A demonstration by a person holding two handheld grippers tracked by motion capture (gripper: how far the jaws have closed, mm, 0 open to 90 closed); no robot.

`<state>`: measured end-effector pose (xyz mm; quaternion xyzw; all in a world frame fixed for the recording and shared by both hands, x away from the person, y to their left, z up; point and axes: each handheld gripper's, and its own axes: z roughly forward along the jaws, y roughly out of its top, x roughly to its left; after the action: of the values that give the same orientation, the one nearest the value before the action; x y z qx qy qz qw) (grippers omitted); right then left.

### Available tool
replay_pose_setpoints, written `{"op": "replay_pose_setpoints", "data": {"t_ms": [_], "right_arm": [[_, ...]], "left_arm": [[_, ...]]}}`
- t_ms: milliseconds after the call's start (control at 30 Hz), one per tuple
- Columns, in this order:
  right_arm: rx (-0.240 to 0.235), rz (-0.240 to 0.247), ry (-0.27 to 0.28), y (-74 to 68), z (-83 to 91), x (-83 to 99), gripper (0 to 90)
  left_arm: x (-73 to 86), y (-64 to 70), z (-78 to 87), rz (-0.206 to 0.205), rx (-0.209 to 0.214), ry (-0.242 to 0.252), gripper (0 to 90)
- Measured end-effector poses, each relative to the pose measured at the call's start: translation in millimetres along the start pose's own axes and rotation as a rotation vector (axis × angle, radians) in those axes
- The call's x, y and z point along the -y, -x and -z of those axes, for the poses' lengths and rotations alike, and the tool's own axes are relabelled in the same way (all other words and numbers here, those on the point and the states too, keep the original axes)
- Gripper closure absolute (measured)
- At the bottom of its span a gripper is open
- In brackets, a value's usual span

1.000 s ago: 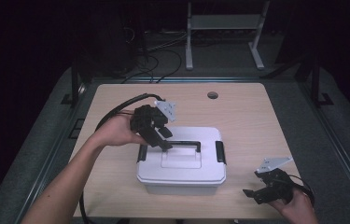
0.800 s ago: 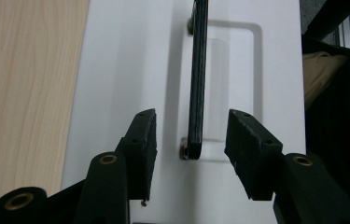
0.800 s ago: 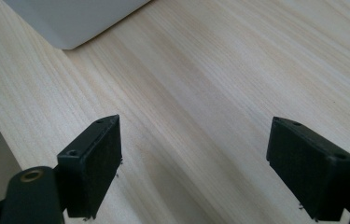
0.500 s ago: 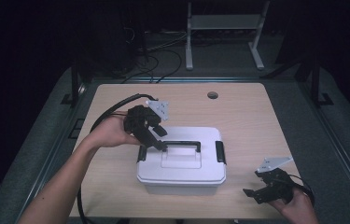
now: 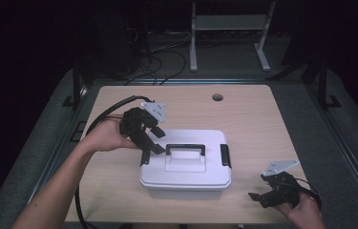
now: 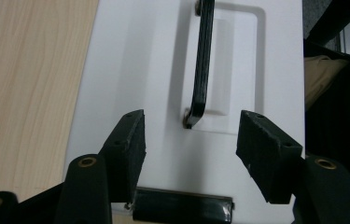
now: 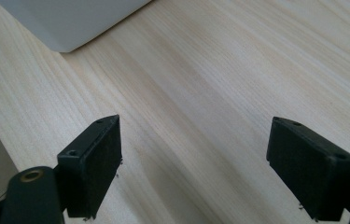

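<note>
Looking down from the high view, a white lidded box [image 5: 186, 164] sits near the front middle of the wooden table [image 5: 257, 124], long side running left to right. Its black handle [image 5: 185, 149] lies flat along that same axis, with a black latch [image 5: 225, 155] on the right end. The left-end latch [image 6: 182, 211] is mostly covered by the left gripper [image 5: 152, 142] there, but the left gripper view catches it at the bottom edge, partly cut off.

That gripper hangs over the left end of the lid with its jaws spread apart, nothing between them, pointing along the handle. Can't tell whether the tips actually touch the lid.

The right gripper [image 5: 261, 196] is low at the table's front right corner, well apart from the box, jaws wide and empty over bare wood. Its own view clips just a corner of the box [image 7: 70, 21] at the top. The hand holding it is cut off by the frame's bottom edge.
</note>
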<state>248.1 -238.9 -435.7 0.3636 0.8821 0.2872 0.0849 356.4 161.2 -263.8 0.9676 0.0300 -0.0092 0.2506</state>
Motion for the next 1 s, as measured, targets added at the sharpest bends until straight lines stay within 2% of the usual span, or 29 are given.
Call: {"op": "replay_pose_setpoints", "data": {"t_ms": [300, 633, 1000], "right_arm": [[0.001, -0.001, 0.000, 0.5, -0.7, -1.0, 17.5], [0.003, -0.001, -0.004, 0.3, -1.3, -1.5, 17.5], [0.003, -0.006, 0.000, 0.3, 0.1, -0.8, 17.5]], "left_arm": [[8.0, 0.7, 5.5, 0.019, -0.018, 0.009, 35.5], [21.1, -0.7, 7.6, 0.038, -0.019, 0.019, 34.0], [27.4, 1.3, 13.0, 0.045, -0.031, 0.030, 33.1]]}}
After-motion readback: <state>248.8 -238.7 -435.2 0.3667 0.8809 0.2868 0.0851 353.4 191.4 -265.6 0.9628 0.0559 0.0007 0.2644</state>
